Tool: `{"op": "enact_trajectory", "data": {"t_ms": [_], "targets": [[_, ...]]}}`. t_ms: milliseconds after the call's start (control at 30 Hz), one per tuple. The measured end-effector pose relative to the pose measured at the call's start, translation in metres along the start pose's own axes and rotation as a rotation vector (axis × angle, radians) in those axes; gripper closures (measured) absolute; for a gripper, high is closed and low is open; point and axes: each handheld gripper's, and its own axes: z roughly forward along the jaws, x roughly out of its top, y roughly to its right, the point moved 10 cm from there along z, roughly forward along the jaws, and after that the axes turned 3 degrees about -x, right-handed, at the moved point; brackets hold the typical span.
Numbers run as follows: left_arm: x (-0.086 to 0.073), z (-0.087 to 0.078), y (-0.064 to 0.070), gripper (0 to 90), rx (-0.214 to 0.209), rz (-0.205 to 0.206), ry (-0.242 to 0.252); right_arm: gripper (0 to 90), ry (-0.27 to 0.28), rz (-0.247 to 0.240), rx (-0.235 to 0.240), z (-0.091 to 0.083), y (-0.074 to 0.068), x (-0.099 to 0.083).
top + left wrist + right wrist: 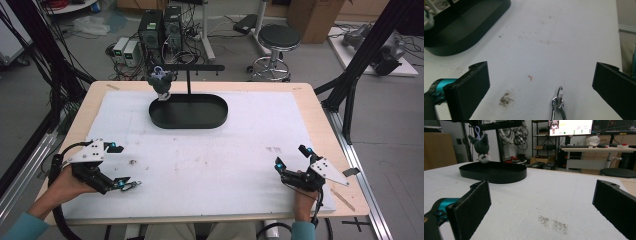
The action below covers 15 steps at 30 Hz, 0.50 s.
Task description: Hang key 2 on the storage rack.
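Metal clip point(557, 105) lies flat on the white desk point(210, 165) cover, just in front of the left hand-held gripper point(118, 165); in the left gripper view its lower part runs off the bottom edge, so only a small ring and the top of a clasp can be made out, sitting between the spread jaws and nearer the right-hand one, touching neither. In the high view it is a tiny glint beside that gripper's lower jaw tip, too small to read its shape. The right hand-held gripper point(292, 160) rests near the desk's right edge, jaws wide apart with nothing between them. At the far side stands a black oval tray point(189, 120) with a T-shaped stand, from which a dark plush toy point(482, 146) hangs by a pale loop; its face is blurred.
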Motion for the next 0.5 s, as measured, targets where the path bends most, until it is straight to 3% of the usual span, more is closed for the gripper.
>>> {"op": "enact_trajectory", "data": {"t_ms": [200, 500], "targets": [[-0.008, 0.008, 0.007, 5.1, -0.049, 0.045, -0.072, 1.0, 0.0, 0.0, 0.0, 0.0, 0.0, 0.0], [-0.015, 0.017, 0.011, 10.7, -0.087, 0.044, -0.135, 1.0, 0.0, 0.0, -0.001, 0.0, 0.0, 0.0]]}}
